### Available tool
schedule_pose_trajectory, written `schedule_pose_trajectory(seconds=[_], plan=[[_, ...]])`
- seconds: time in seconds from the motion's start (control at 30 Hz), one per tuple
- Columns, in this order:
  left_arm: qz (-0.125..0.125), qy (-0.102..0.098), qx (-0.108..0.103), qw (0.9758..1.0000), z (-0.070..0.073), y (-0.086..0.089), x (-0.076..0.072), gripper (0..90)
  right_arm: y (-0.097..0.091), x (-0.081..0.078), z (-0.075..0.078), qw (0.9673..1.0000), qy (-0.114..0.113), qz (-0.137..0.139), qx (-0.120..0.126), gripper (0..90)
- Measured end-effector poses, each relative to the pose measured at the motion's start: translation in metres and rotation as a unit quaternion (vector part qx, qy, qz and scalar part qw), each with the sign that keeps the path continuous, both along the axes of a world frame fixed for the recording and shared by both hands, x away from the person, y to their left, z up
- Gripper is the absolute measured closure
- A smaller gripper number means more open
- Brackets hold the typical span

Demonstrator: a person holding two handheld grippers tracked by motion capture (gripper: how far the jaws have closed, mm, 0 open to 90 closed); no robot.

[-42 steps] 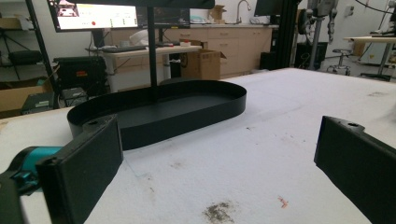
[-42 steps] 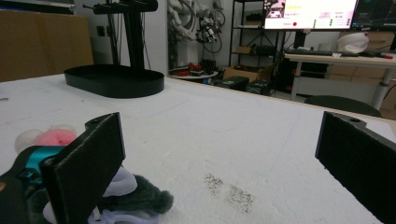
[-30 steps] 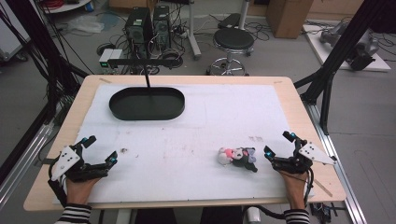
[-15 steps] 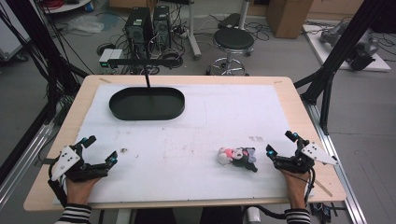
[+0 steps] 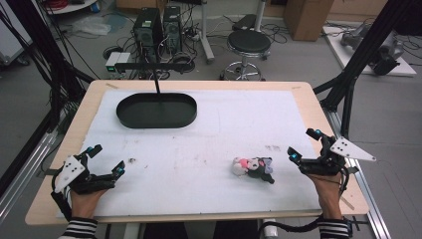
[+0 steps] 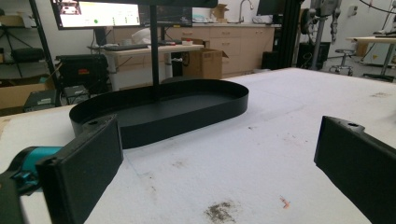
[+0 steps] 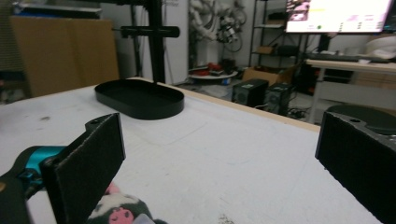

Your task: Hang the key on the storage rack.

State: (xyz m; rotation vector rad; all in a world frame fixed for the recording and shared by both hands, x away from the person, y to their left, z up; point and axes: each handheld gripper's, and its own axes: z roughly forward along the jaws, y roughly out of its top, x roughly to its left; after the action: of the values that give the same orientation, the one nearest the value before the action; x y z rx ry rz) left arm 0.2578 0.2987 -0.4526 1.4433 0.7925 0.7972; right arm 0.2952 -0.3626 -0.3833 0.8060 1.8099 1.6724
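A small plush toy (image 5: 253, 168), pink, white and dark grey, lies on the white mat (image 5: 224, 124) at the front right. My right gripper (image 5: 302, 144) rests open just right of it, not touching. In the right gripper view the toy (image 7: 116, 212) peeks out beside the left jaw, and the right gripper (image 7: 219, 140) holds nothing. My left gripper (image 5: 107, 158) sits open at the front left corner with nothing between its jaws. A black oval tray (image 5: 157, 123) stands empty at the back left. It also lies ahead of the left gripper (image 6: 219, 140) as the tray (image 6: 187, 126).
A black post (image 5: 157, 84) with a crossbar rises just behind the tray. Black frame struts (image 5: 358, 64) slant by the table's right edge. A dark smudge (image 5: 132, 160) marks the mat near the left gripper. A stool (image 5: 249, 45) and computers (image 5: 159, 25) stand beyond the far edge.
My right gripper has drifted slightly to the right, away from the plush toy. The left gripper, the toy and the tray have stayed put.
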Motion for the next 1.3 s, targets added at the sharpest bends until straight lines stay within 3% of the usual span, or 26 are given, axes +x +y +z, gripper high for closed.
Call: schedule_pose_trajectory(seconds=[0.33, 0.37, 0.4, 0.47, 0.57, 0.6, 0.67, 0.7, 0.73, 0.77, 0.8, 0.83, 0.9, 0.93, 0.97, 1.03, 1.1, 1.17, 1.2, 1.23, 1.3], plan=[[0.003, 0.002, -0.001, 1.0, 0.0, 0.0, 0.0, 1.7, -0.002, 0.012, 0.031, 0.9979, 0.036, 0.039, -0.037, 0.4], [0.002, 0.002, 0.0, 1.0, 0.0, 0.0, 0.0, 1.7, 0.0, 0.015, 0.035, 0.9959, 0.042, 0.052, -0.06, 0.4], [0.002, 0.002, 0.0, 1.0, 0.0, -0.001, 0.0, 1.7, 0.0, 0.015, 0.035, 0.9959, 0.042, 0.052, -0.06, 0.4], [0.002, 0.003, 0.003, 1.0, 0.0, -0.001, 0.001, 1.7, 0.006, 0.019, 0.038, 0.9913, 0.056, 0.064, -0.101, 0.4], [0.002, 0.004, 0.003, 1.0, 0.0, -0.001, 0.001, 1.7, 0.013, 0.025, 0.039, 0.9845, 0.07, 0.082, -0.139, 0.4], [0.002, 0.004, 0.003, 1.0, 0.0, -0.001, 0.001, 1.7, 0.013, 0.025, 0.039, 0.9845, 0.07, 0.082, -0.139, 0.4], [0.002, 0.004, 0.003, 1.0, 0.0, -0.001, 0.001, 1.7, 0.021, 0.029, 0.038, 0.9778, 0.08, 0.098, -0.167, 0.4], [0.002, 0.004, 0.003, 1.0, 0.0, -0.001, 0.001, 1.7, 0.028, 0.033, 0.037, 0.9721, 0.091, 0.113, -0.185, 0.4], [0.002, 0.004, 0.003, 1.0, 0.0, -0.001, 0.001, 1.7, 0.03, 0.034, 0.037, 0.97, 0.093, 0.118, -0.191, 0.4], [0.002, 0.004, 0.003, 1.0, 0.0, -0.001, 0.001, 1.7, 0.03, 0.034, 0.037, 0.97, 0.093, 0.118, -0.191, 0.4], [0.002, 0.004, 0.003, 1.0, 0.0, -0.001, 0.001, 1.7, 0.034, 0.036, 0.037, 0.9673, 0.097, 0.124, -0.199, 0.4], [0.002, 0.004, 0.004, 1.0, 0.0, -0.001, 0.001, 1.7, 0.042, 0.04, 0.036, 0.9614, 0.104, 0.138, -0.214, 0.4], [0.001, 0.004, 0.004, 1.0, 0.0, -0.001, 0.001, 1.7, 0.047, 0.043, 0.035, 0.9554, 0.112, 0.151, -0.228, 0.5], [0.002, 0.004, 0.004, 1.0, 0.0, -0.001, 0.001, 1.7, 0.047, 0.043, 0.035, 0.9554, 0.112, 0.151, -0.228, 0.5], [0.002, 0.005, 0.004, 1.0, 0.0, -0.001, 0.001, 1.7, 0.054, 0.045, 0.034, 0.9476, 0.119, 0.164, -0.247, 0.4], [0.002, 0.005, 0.004, 1.0, 0.0, -0.001, 0.001, 1.7, 0.059, 0.047, 0.033, 0.9417, 0.122, 0.172, -0.262, 0.5], [0.001, 0.005, 0.005, 1.0, 0.0, -0.001, 0.001, 1.7, 0.061, 0.048, 0.032, 0.9398, 0.122, 0.179, -0.265, 0.5], [0.001, 0.005, 0.005, 1.0, 0.0, -0.002, 0.001, 1.7, 0.066, 0.05, 0.03, 0.9331, 0.129, 0.192, -0.275, 0.5], [0.001, 0.005, 0.005, 1.0, 0.0, -0.002, 0.001, 1.7, 0.066, 0.05, 0.03, 0.9331, 0.129, 0.192, -0.275, 0.5], [0.001, 0.005, 0.005, 1.0, 0.0, -0.002, 0.001, 1.7, 0.07, 0.052, 0.026, 0.9269, 0.136, 0.2, -0.287, 0.5], [0.001, 0.005, 0.005, 1.0, 0.0, -0.001, 0.001, 1.7, 0.072, 0.053, 0.024, 0.9212, 0.14, 0.207, -0.298, 0.5]])
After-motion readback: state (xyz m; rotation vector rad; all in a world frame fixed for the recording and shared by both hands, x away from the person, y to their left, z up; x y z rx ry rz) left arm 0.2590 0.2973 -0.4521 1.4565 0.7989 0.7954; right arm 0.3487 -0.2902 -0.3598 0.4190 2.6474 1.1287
